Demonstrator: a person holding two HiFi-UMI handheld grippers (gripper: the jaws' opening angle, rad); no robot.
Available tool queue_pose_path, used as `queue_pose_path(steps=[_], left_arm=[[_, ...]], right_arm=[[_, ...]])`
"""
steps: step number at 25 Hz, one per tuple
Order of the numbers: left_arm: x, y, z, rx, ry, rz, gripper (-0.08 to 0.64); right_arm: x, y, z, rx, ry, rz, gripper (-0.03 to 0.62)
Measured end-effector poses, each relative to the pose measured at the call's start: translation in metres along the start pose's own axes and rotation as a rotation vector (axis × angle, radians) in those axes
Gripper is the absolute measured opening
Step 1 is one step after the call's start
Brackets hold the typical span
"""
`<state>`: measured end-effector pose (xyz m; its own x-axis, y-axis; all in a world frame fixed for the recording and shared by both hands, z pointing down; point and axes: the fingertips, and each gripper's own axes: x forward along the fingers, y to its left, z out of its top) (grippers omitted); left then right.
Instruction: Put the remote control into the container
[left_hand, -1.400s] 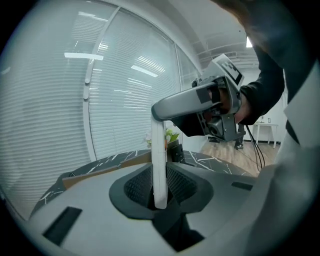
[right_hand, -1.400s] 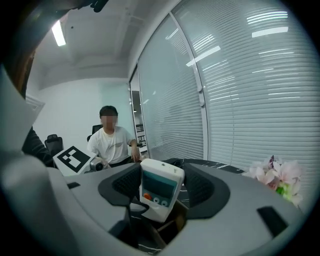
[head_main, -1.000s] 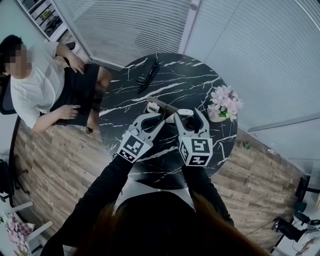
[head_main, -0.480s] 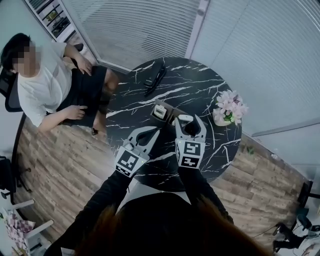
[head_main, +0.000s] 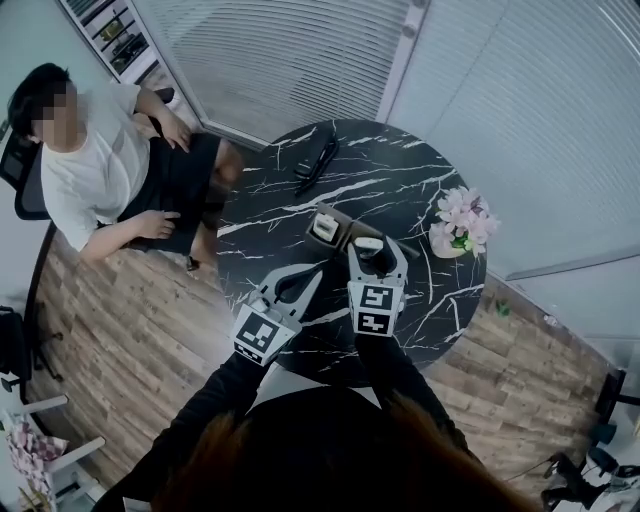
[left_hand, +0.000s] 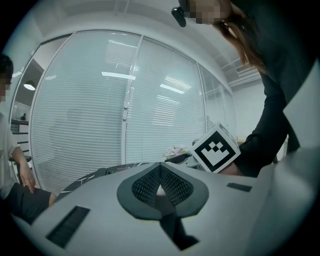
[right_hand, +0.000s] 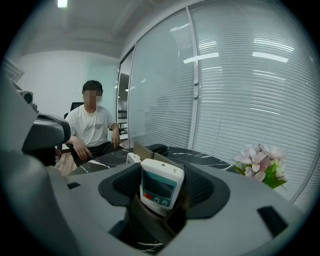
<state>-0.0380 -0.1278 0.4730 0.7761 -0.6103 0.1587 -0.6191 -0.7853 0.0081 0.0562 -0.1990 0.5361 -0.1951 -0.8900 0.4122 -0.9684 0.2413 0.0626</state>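
While a seated person in a white T-shirt (head_main: 95, 170) stays off the 10 o'clock edge of the round black marble-patterned table (head_main: 262, 232), the left gripper (head_main: 318, 272) hovers over the table's 7 o'clock part. Its 2 jaws are pressed together with nothing between them. At the table's 12 o'clock edge lies a long black handset (head_main: 318, 160). Near the centre stands the small brown open-topped container (head_main: 343, 222), with a small white object (head_main: 325, 226) at its 9 o'clock end. Whether that object is inside or against it is unclear. Just at the container's 4 o'clock side, the right gripper (head_main: 375, 256) is clamped on the white remote control with a grey screen and a red button (right_hand: 161, 187). The remote control stands roughly upright between the pads, clear of the container and not yet inside it. Pink flowers in a small pot (head_main: 462, 218) sit at the 3 o'clock edge.
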Motion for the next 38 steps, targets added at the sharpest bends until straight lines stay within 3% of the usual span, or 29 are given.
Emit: queue_pose_path(steps=[8,15,22,24,32,38], left_arm=[[-0.002,0.002,0.002,0.001,-0.004,0.012,0.009],[-0.004,0.004,0.003,0.001,-0.009,0.026,0.009],[-0.004,0.0,0.005,0.001,-0.016,0.027,0.009],[-0.004,-0.001,0.007,0.003,-0.019,0.029,0.009],[-0.008,-0.008,0.011,-0.013,-0.027,0.031,0.009],[-0.016,-0.017,0.013,-0.018,-0.037,0.031,0.009]], right_arm=[[0.003,0.005,-0.007,-0.081,0.053,-0.009,0.273],[-0.005,-0.002,0.009,-0.048,-0.002,0.004,0.27],[-0.01,-0.014,0.019,-0.034,-0.032,0.0,0.068],[-0.013,-0.018,0.025,-0.032,-0.069,0.005,0.036],[-0.04,-0.028,0.054,0.035,-0.214,0.078,0.017],[-0.081,-0.006,0.066,-0.073,-0.274,0.182,0.015]])
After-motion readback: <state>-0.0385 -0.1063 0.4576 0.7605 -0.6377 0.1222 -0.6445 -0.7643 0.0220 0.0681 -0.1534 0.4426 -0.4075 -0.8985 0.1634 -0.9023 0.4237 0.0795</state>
